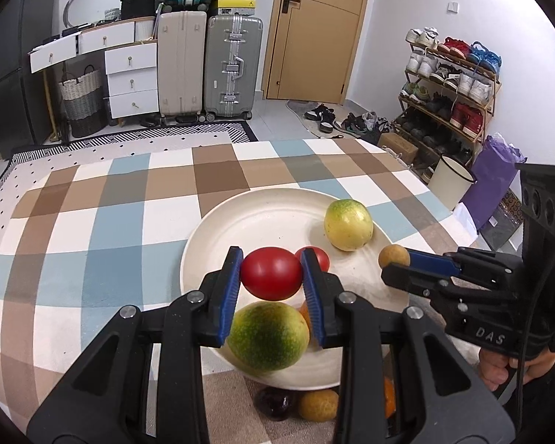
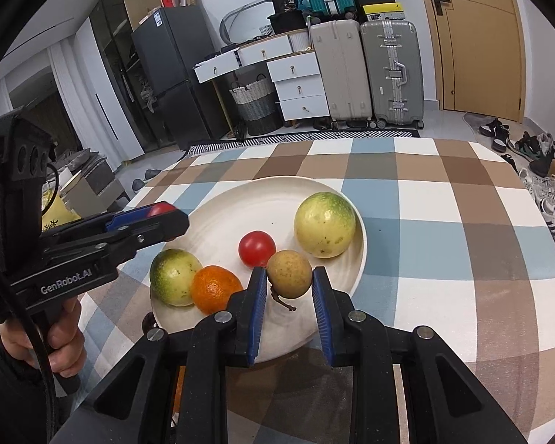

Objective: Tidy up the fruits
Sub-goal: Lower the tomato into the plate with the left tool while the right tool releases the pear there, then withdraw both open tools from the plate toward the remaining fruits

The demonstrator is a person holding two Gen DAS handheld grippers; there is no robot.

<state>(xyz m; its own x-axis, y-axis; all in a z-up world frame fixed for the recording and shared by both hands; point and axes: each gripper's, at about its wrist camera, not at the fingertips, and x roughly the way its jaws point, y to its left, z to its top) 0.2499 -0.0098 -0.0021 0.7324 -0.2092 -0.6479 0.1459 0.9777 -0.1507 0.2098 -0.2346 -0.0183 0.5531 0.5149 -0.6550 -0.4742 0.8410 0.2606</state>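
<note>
Left gripper (image 1: 272, 277): pressed on a tomato (image 1: 271, 273), held above the plate (image 1: 262, 218) at its 7 o'clock side.
Right gripper (image 2: 289, 281): pinched on a brown fruit (image 2: 289, 273) with a short stem, held over the plate's 5 o'clock edge.
Near rim: a green-yellow fruit (image 2: 174, 277) and an orange (image 2: 215, 288) are seen touching, at 7 o'clock on the plate.
Middle: a second tomato (image 2: 257, 248) is seated near the plate's centre.
Far side: a pale yellow fruit (image 2: 325, 224) is placed at 2 o'clock on the plate.
Off plate: a dark fruit (image 1: 273, 403) and a tan fruit (image 1: 317, 405) are seen on the checked cloth (image 1: 92, 222), just beyond the near rim.
</note>
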